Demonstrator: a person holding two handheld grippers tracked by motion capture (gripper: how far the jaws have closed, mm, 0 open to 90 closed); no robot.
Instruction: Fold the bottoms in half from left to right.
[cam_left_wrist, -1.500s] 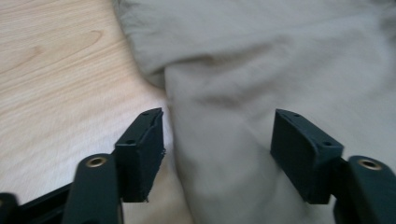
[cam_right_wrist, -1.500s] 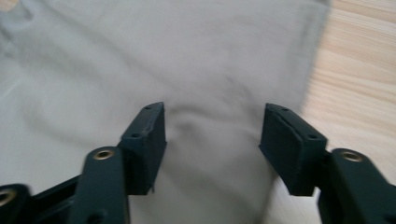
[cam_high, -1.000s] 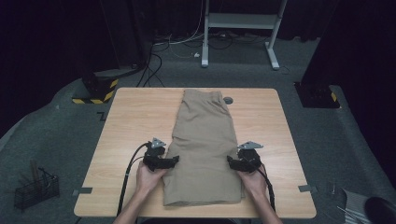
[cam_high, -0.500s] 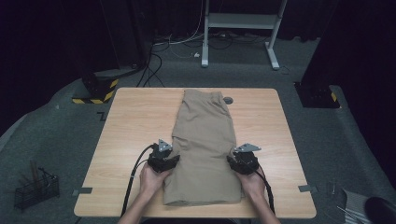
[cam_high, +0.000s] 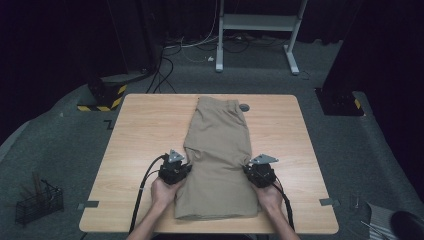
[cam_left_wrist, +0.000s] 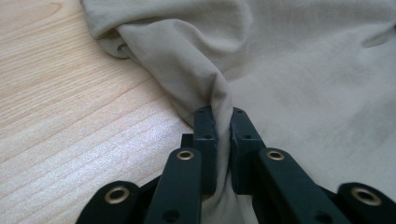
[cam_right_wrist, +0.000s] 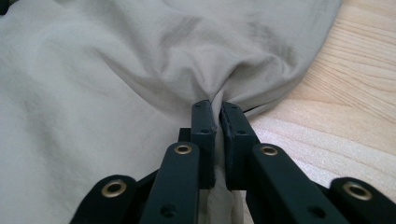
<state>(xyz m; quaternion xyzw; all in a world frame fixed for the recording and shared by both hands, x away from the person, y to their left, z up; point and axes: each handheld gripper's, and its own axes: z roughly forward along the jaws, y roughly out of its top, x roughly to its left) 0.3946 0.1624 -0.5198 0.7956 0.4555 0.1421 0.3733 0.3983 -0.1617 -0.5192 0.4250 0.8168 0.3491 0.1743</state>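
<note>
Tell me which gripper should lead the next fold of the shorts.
Neither clearly; probably both together. The left gripper and right gripper are each shut on an opposite side edge of the shorts, level with each other.

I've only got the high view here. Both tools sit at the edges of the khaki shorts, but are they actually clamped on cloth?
Observer: Yes. In the left gripper view, the left tool is shut on a pinched fold of the khaki shorts.
Operator: And the right one?
Observer: The right tool is shut too, with a ridge of the shorts' edge gathered between its jaws.
Operator: Is the cloth lifted off the wooden table?
Observer: Only at the pinches. Beside the left one, the hem curls up into a small open loop over the wooden table.
</note>
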